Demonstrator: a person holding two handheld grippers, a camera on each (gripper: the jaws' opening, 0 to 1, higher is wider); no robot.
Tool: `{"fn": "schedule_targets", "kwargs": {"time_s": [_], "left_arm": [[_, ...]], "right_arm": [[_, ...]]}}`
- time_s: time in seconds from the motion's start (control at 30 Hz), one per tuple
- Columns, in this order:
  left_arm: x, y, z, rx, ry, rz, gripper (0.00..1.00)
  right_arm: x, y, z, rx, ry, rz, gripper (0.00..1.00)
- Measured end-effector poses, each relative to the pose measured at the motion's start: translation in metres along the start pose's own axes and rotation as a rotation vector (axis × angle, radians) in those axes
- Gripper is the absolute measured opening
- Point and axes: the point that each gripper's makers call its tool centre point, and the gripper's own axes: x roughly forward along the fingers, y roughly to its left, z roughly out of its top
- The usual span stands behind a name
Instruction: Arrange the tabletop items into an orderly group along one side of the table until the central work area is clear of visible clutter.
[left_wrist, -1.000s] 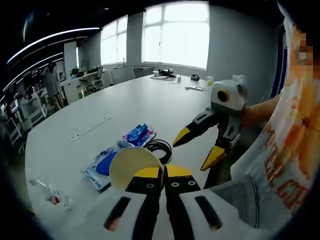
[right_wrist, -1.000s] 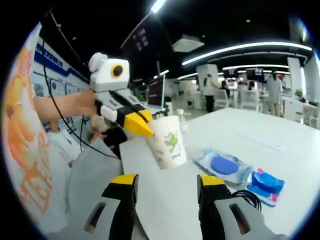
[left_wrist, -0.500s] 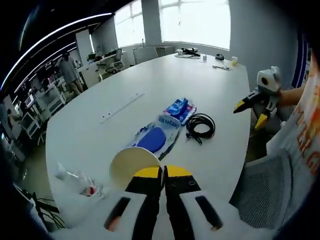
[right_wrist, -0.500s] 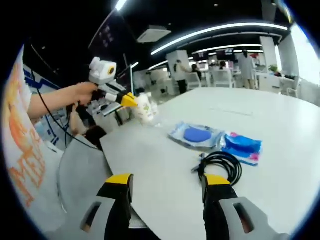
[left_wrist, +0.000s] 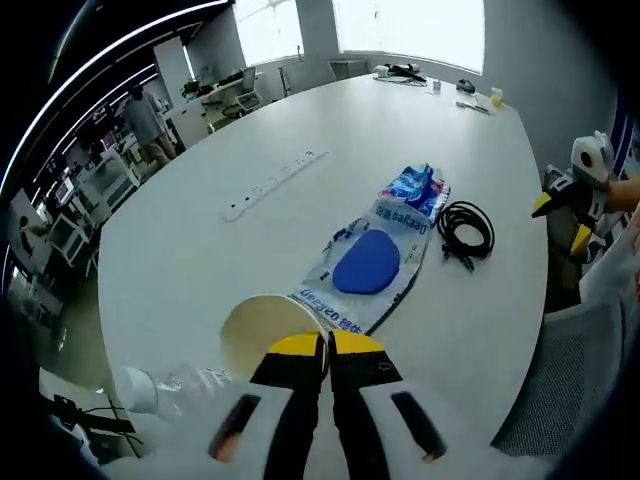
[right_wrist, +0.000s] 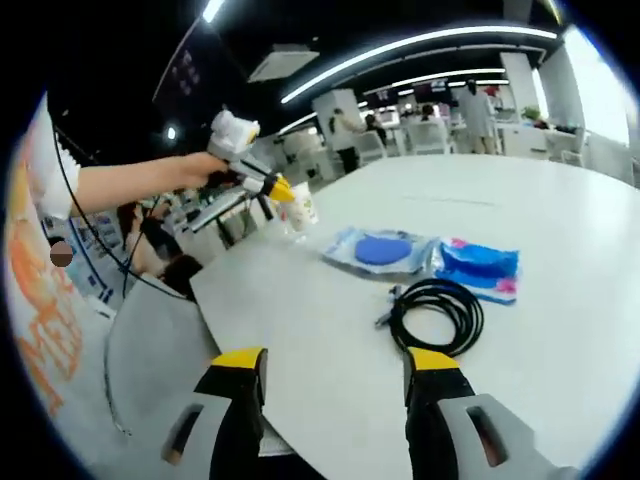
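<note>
White oval tabletop (left_wrist: 200, 230) filled the middle of an open office, with bright windows behind its far end and desks off to one side.

Left claw (left_wrist: 327, 345) had its yellow tips pressed together on the rim of a paper cup (left_wrist: 262, 328), which it held above the near edge of the tabletop. The cup's mouth faced the camera (inside looked bare as far as visible). In the right gripper view the same cup (right_wrist: 299, 205) hung at the left claw (right_wrist: 281, 190), off the far corner of the tabletop (right_wrist: 330, 330).

Just beside the cup lay a clear plastic bottle (left_wrist: 165, 384) on its side with a white cap; contents could not be told.

A clear packet with printed lettering (left_wrist: 365, 270) lay beyond the cup, holding a blue oval item inside. Touching its far end was a smaller blue wrapped pack (left_wrist: 413, 187). A coiled black cable (left_wrist: 465, 230) lay near both, apart from them. A long white strip (left_wrist: 275, 185) lay well apart toward the tabletop's middle.

Right claw (right_wrist: 333, 365) had its jaws apart, holding nothing, over the near tabletop edge, with the cable (right_wrist: 437, 315), packet (right_wrist: 378, 250) and blue pack (right_wrist: 480, 268) ahead of it.
</note>
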Motion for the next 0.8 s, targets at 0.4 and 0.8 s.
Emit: {"fn": "schedule_targets", "kwargs": {"time_s": [0.4, 0.8], "left_arm": [[0.045, 0.010, -0.017, -0.017, 0.081, -0.015, 0.00], [0.051, 0.011, -0.023, -0.048, 0.080, -0.012, 0.00]], "right_arm": [[0.003, -0.017, 0.000, 0.039, 0.003, -0.035, 0.55], [0.003, -0.023, -0.002, 0.070, -0.002, -0.053, 0.55]]}}
